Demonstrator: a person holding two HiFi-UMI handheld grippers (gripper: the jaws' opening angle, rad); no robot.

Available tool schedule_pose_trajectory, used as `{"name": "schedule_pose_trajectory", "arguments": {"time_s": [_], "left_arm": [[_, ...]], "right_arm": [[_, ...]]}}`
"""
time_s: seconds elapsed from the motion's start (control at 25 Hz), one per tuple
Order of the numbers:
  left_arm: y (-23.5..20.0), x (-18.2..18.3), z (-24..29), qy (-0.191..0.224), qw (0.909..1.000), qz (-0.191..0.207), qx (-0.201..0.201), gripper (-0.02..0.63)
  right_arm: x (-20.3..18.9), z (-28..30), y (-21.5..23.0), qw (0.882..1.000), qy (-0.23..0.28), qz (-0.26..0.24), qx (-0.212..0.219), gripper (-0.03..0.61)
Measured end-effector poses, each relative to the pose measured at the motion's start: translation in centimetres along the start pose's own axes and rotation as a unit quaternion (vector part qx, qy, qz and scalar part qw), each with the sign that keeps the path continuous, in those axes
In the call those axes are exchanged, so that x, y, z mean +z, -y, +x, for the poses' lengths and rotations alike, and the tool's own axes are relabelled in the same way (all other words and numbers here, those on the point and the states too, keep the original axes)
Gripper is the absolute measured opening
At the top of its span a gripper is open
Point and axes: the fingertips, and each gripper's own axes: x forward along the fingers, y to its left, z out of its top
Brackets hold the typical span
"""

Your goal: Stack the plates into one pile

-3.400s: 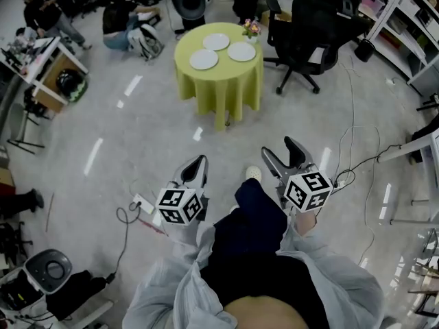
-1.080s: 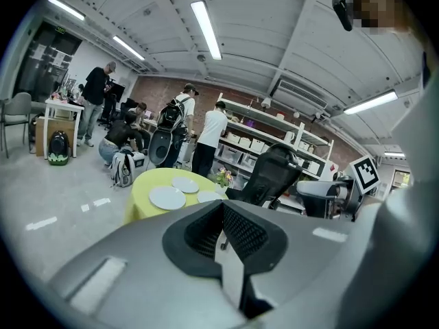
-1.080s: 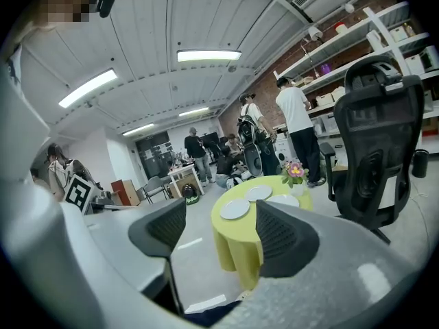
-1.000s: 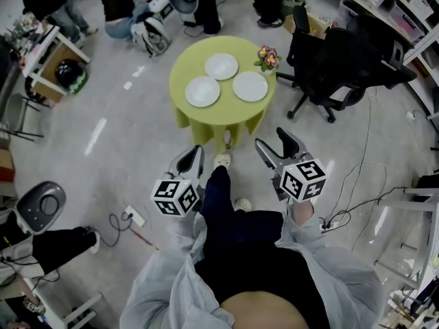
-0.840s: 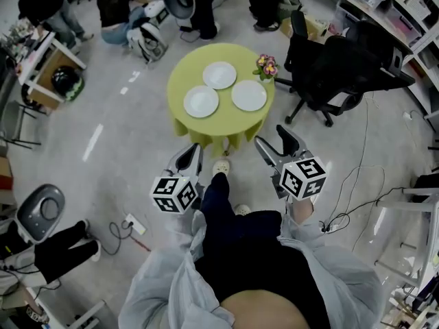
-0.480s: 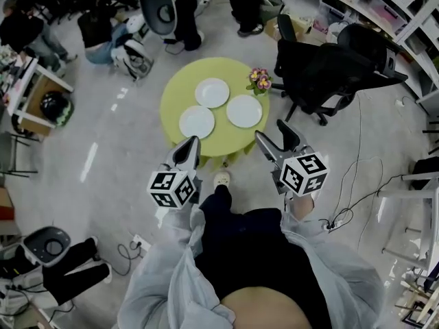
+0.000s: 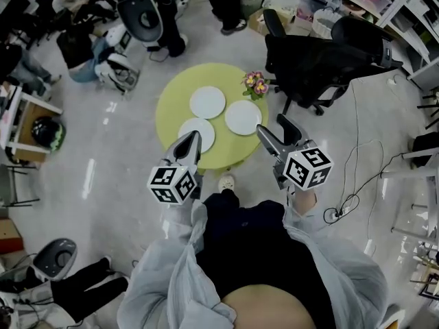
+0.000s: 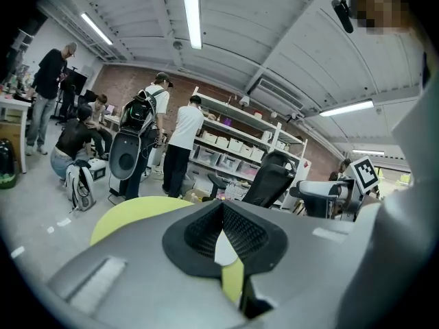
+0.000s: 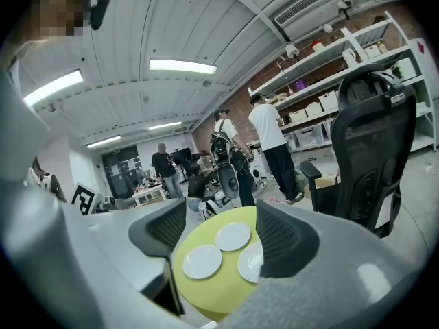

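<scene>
Three white plates (image 7: 207,102) lie apart, unstacked, on the round yellow surface (image 7: 168,108). The left tool (image 7: 191,138), jaws closed together and empty, hides part of the nearest plate (image 7: 204,130). The right tool (image 7: 273,126) stands half-wide and empty, its jaw cutting off the rightmost plate (image 9: 250,263).

both sleeved arms reach forward; left tool (image 7: 190,141) jaws pressed together, right tool (image 7: 274,128) jaws apart with nothing between them.
</scene>
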Motion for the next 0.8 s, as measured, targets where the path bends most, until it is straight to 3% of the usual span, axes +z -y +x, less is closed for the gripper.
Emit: {"name": "schedule_pose_trajectory", "arguments": {"time_s": [0.24, 0.48, 0.6, 0.8], "left_arm": [[-1.7, 0.2, 2.5, -0.014, 0.9995, 0.008, -0.026, 0.017], [-3.2, 0.0, 4.4, -0.041, 0.9975, 0.016, -0.055, 0.017], [-3.8, -0.8, 5.5, -0.050, 0.9967, 0.003, -0.064, 0.017], [-3.7, -2.6, 7.7, -0.061, 0.9951, 0.000, -0.077, 0.017]], "right_arm": [[-0.3, 1.9, 1.7, 0.999, 0.015, 0.049, -0.016, 0.313], [-1.7, 2.7, 4.5, 0.984, 0.047, 0.169, -0.042, 0.313], [-3.3, 2.9, 5.4, 0.965, 0.054, 0.255, -0.024, 0.313], [-6.7, 3.4, 7.3, 0.917, 0.052, 0.394, 0.005, 0.313]]}}
